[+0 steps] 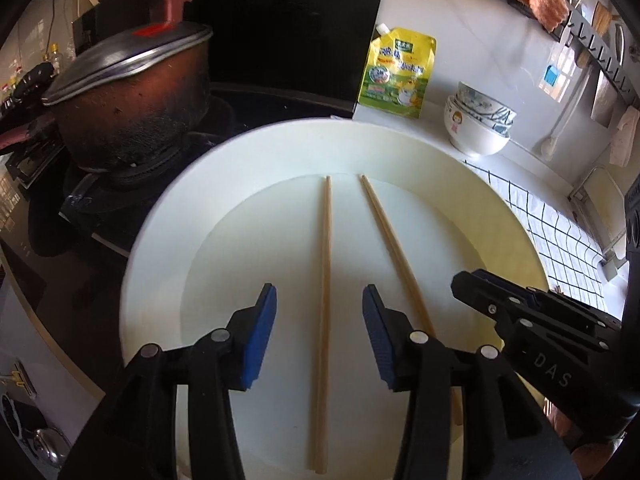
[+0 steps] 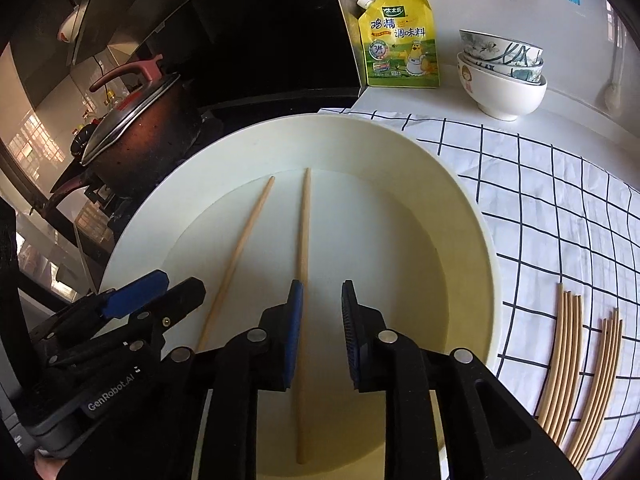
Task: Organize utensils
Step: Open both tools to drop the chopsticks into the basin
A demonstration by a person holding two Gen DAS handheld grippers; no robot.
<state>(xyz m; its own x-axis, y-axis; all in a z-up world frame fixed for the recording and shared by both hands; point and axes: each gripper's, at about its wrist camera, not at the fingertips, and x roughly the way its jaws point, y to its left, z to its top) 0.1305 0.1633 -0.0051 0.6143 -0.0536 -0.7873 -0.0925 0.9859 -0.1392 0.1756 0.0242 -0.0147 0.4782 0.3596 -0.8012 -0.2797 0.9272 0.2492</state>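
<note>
I am seeing both tools, left tool (image 1: 320, 300) and right tool (image 2: 322, 296), spread over two pale wooden chopsticks (image 1: 325, 280) lying in the round white basin (image 1: 400, 140), their near ends hiding under my tools

At six o'clock the left wrist view's edge cuts off the pale wooden chopstick (image 1: 323, 320). In the right wrist view, the black gripper finger (image 2: 294, 334) partly hides the second wooden chopstick (image 2: 303, 232); whether they touch is unclear
</note>
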